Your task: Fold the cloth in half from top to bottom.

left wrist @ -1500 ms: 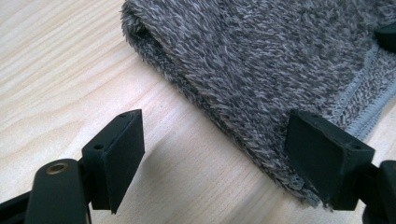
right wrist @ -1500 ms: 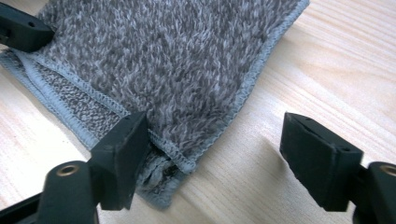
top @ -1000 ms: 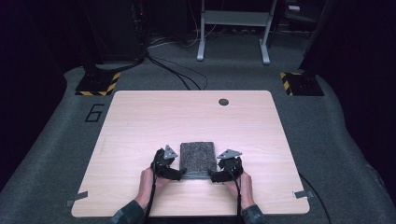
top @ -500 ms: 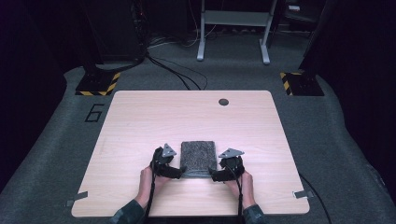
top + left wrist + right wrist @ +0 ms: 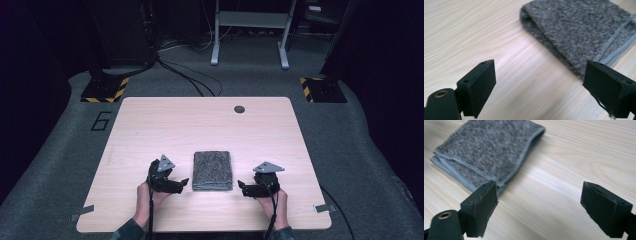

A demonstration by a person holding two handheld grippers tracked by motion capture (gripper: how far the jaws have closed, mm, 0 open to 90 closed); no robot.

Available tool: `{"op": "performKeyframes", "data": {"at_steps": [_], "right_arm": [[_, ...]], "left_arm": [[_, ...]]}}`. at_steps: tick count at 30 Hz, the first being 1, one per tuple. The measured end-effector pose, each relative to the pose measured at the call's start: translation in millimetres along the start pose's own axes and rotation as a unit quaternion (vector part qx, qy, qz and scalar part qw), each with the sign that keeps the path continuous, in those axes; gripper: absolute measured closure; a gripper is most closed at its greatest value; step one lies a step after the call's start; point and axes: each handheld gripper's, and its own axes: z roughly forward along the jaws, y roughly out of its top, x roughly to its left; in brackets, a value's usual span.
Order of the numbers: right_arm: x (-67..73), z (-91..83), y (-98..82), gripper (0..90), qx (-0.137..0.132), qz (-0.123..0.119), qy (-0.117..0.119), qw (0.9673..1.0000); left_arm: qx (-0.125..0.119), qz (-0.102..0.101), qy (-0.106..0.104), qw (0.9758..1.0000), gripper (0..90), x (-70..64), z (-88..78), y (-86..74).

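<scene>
Folded grey fuzzy cloth with a pale stitched hem (image 5: pixel 212 170) lay flat on the light wooden desk (image 5: pixel 150 125), nearer the desk's near edge than its far edge, about midway between the left and right edges. It sat between my two grippers, touching neither.

My left gripper (image 5: pixel 181 183) was just beside the cloth's near left corner, jaws spread wide, nothing between them; they had just been opening a bit further. In the left gripper view the cloth (image 5: pixel 579 32) lay ahead, its hem edge passing behind one black fingertip (image 5: pixel 607 90), bare desk in the gap.

My right gripper (image 5: pixel 243 187) was off the cloth's near right corner, a little apart, jaws also released and empty. In the right gripper view the cloth (image 5: pixel 486 150) sat ahead, its corner just behind one black pad (image 5: pixel 482 208).

Both my hands (image 5: pixel 147 197) came in from the near edge, low over the desk, grippers aimed inward at each other.
</scene>
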Motion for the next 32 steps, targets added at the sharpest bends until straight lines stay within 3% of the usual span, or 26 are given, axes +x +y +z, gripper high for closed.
{"op": "performKeyframes", "data": {"at_steps": [3,8,12,20,28,32], "right_arm": [[-9.4,-10.6,-8.3,13.7,-0.002,0.008,-0.016,0.9998],[-25.6,-24.3,-24.7,13.8,0.002,0.023,-0.040,0.9989],[-39.9,-33.6,-38.9,13.8,0.007,0.042,-0.063,0.9971],[-66.1,-46.1,-61.2,13.8,0.009,0.064,-0.111,0.9917],[-83.1,-46.7,-72.6,13.3,0.014,0.077,-0.128,0.9887],[-86.2,-45.9,-72.3,13.3,0.015,0.079,-0.123,0.9892]], "left_arm": [[-0.001,-0.005,0.018,0.9998,10.6,9.4,-9.2,-9.4],[0.007,-0.030,0.039,0.9987,9.8,29.2,-21.4,-29.3],[0.012,-0.063,0.064,0.9958,9.0,47.0,-30.4,-48.4],[0.023,-0.095,0.105,0.9897,6.9,73.7,-40.1,-73.0],[0.010,-0.107,0.123,0.9865,5.7,81.9,-41.3,-81.4],[0.019,-0.107,0.121,0.9867,3.7,82.7,-40.8,-80.2]]}}
